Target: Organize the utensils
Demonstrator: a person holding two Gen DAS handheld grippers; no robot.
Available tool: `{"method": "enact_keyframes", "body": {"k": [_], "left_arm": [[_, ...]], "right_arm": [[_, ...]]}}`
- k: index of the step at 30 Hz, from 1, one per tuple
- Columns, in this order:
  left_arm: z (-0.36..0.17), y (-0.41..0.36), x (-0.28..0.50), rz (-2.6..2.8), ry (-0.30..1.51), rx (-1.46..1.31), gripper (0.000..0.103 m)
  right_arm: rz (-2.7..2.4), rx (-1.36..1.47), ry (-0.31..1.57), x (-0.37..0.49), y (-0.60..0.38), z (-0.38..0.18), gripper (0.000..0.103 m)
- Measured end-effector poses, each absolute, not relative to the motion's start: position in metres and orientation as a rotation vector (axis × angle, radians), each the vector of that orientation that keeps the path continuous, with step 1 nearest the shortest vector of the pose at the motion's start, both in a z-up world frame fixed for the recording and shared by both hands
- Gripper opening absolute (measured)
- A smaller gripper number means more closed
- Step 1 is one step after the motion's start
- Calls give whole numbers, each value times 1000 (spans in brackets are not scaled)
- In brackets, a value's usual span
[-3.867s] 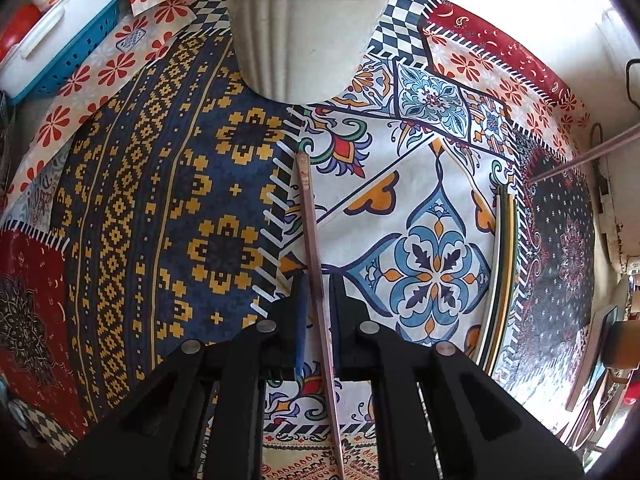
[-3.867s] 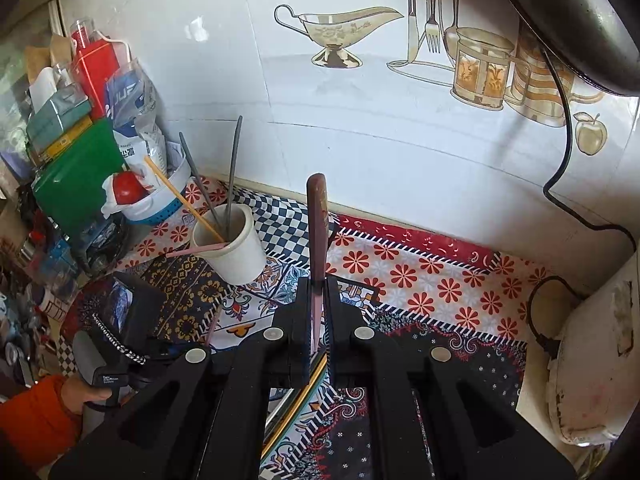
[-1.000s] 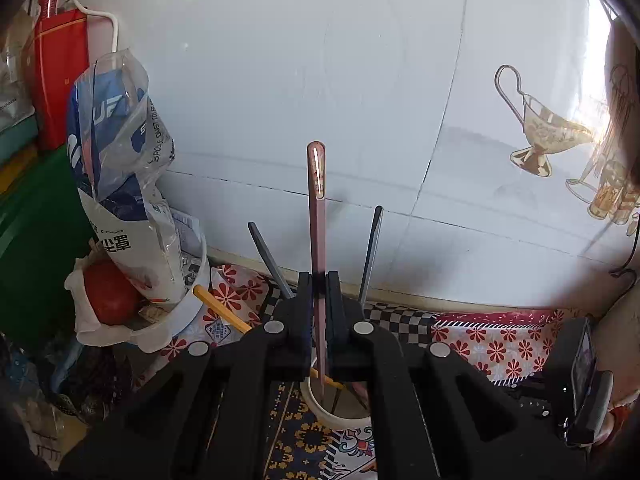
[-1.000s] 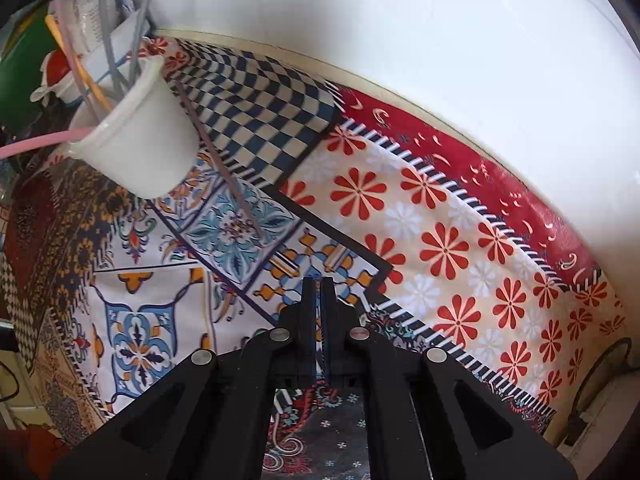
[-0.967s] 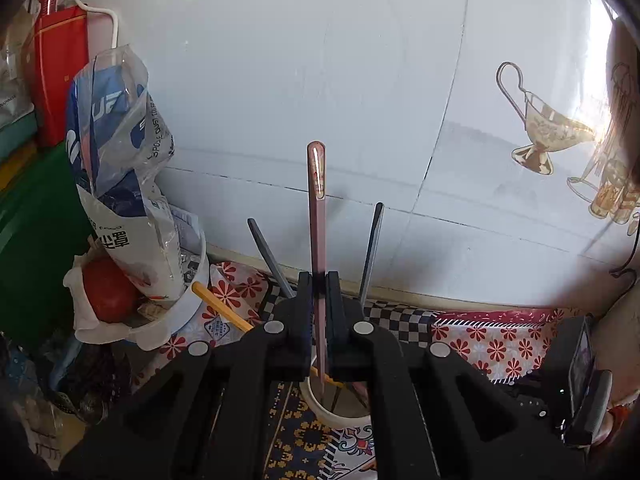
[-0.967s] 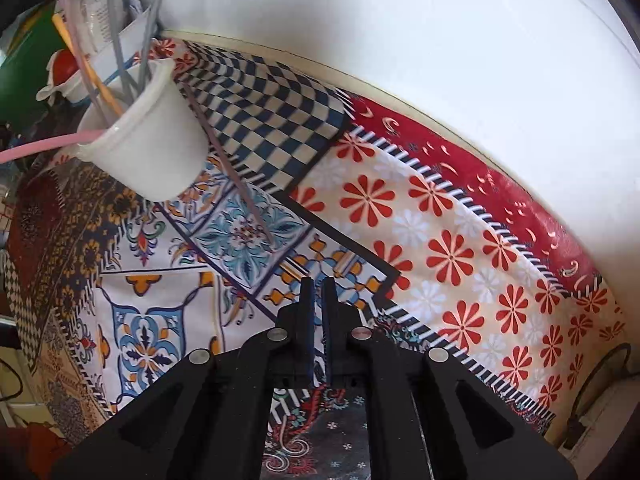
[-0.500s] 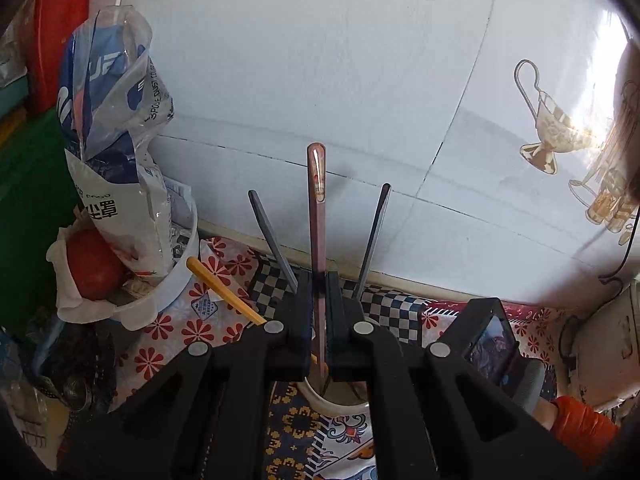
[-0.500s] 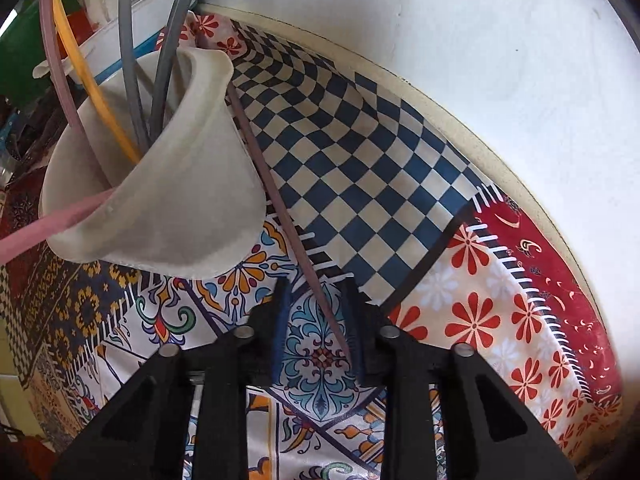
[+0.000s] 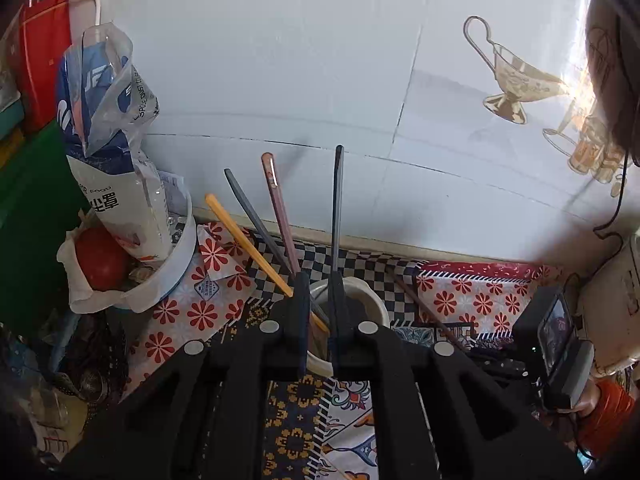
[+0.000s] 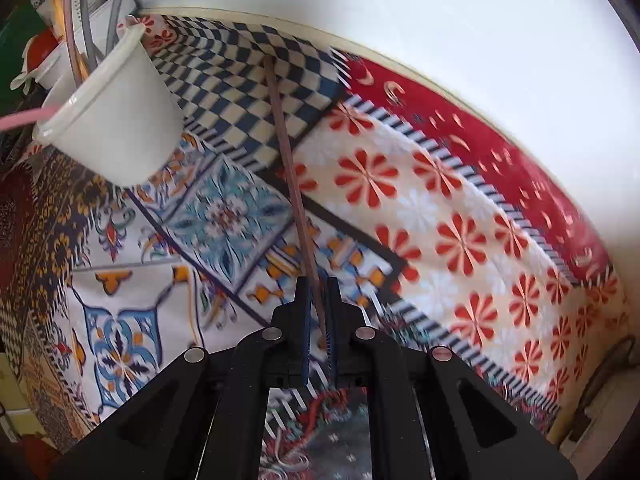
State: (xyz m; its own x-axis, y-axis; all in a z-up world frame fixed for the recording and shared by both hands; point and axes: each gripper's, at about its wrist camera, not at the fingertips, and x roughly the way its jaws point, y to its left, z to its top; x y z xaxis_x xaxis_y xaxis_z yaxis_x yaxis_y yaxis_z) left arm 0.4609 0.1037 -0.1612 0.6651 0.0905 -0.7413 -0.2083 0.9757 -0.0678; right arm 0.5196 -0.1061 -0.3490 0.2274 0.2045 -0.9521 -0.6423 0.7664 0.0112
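A white utensil cup (image 9: 362, 294) stands on the patterned cloth near the wall, holding several chopsticks: a brown-pink one (image 9: 278, 208), two grey ones (image 9: 336, 200) and an orange one (image 9: 240, 232). My left gripper (image 9: 320, 312) is open just above the cup's rim, holding nothing. In the right wrist view the cup (image 10: 116, 128) is at upper left. A brown chopstick (image 10: 286, 160) lies flat on the cloth, its near end between the fingers of my right gripper (image 10: 318, 320), which stand slightly apart around it.
A white bowl (image 9: 176, 264) with a food bag (image 9: 116, 168) and a red item stands left of the cup. A green box is at far left. The white tiled wall (image 9: 320, 60) runs behind. A white appliance (image 9: 612, 300) and cord are at right.
My left gripper opened and let go of the brown-pink chopstick, which now leans in the cup. My right gripper drew back from the cup along the lying chopstick.
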Motion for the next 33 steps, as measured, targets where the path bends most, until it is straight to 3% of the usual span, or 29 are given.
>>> {"method": "enact_keyframes", "body": {"k": [5, 13, 18, 23, 33], "left_arm": [[-160, 87, 435, 126, 840, -112, 32], [-171, 37, 401, -1, 892, -39, 36], [-193, 7, 388, -48, 948, 2, 36], [-221, -14, 384, -111, 1029, -15, 36], [-313, -31, 404, -203, 1323, -171, 36]], "right_arm": [[536, -351, 1269, 497, -164, -354, 4], [499, -273, 1328, 434, -226, -370, 4], [506, -253, 1262, 408, -250, -345, 5], [492, -186, 1230, 458, -237, -314, 8], [486, -190, 1275, 518, -192, -319, 8]]}}
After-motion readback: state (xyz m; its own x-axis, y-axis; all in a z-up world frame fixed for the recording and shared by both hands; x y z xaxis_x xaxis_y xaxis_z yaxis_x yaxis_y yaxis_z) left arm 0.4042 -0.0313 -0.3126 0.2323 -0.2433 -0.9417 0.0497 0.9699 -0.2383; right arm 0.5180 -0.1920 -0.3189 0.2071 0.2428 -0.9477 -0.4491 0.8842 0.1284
